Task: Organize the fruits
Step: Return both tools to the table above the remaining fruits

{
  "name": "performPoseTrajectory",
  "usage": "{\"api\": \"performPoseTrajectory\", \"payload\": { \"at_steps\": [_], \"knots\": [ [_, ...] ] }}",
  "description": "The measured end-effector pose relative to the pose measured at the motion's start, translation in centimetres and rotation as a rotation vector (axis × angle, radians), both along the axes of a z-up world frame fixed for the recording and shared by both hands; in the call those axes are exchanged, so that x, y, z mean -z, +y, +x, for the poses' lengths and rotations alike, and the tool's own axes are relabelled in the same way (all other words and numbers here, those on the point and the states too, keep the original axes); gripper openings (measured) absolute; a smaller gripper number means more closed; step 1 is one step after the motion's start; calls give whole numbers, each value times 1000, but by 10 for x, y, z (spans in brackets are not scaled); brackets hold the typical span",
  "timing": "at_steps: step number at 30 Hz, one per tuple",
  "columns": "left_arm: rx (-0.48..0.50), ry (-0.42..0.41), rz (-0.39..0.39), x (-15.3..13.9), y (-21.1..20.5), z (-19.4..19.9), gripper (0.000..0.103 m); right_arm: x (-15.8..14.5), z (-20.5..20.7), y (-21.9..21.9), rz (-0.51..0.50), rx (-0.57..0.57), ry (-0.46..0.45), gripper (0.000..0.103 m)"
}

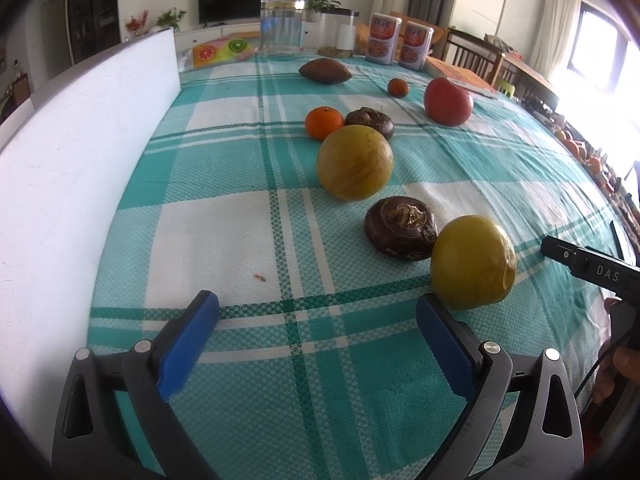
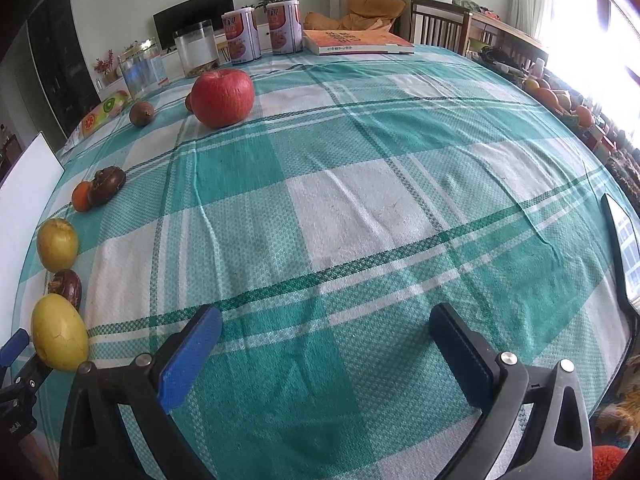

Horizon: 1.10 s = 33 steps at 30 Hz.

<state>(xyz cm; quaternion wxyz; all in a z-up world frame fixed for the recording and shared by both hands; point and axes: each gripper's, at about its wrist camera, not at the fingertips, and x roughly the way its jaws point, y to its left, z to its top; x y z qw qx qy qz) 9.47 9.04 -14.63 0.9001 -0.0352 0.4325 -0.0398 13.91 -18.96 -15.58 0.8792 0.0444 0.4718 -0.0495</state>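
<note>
A: What covers the surface (image 1: 248,208)?

B: A teal and white checked cloth, slightly wrinkled. A white board (image 1: 80,152) stands along its left edge in the left wrist view.

A: And the fruits?

B: They sit in a loose line. Nearest the left gripper (image 1: 318,312) is a yellow fruit (image 1: 472,262), touching a dark brown bulb (image 1: 400,232). Beyond lie a second yellow fruit (image 1: 354,162), another dark bulb (image 1: 370,120) beside a small orange (image 1: 324,122), then a red apple (image 1: 448,100), a tiny orange (image 1: 398,88) and a brown oval fruit (image 1: 325,71).

A: The jaws?

B: Both sets are spread wide with nothing between them. The left ones hover over bare cloth, the right finger just beside the near yellow fruit. The right gripper (image 2: 326,332) also hangs over bare cloth.

A: The far edge?

B: Two clear jars (image 1: 281,26), two printed cans (image 1: 382,39) and an orange book (image 2: 356,42).

A: The room?

B: A dark television (image 1: 239,0) on a white wall, potted plants, wooden chairs (image 2: 440,20), curtains and a bright window on the right.
</note>
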Motion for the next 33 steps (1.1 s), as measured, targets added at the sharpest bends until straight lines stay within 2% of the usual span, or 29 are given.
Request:
{"api": "performPoseTrajectory", "payload": {
  "at_steps": [10, 28, 31, 33],
  "knots": [
    [2, 6, 20, 1, -2, 1, 99, 0, 0, 1, -3, 1, -9, 103],
    [3, 1, 1, 0, 0, 1, 100, 1, -2, 3, -24, 1, -1, 103],
    [4, 1, -2, 1, 0, 1, 100, 0, -3, 1, -9, 1, -7, 103],
    [6, 2, 0, 1, 0, 1, 100, -3, -6, -3, 36, 9, -25, 103]
  ]
}}
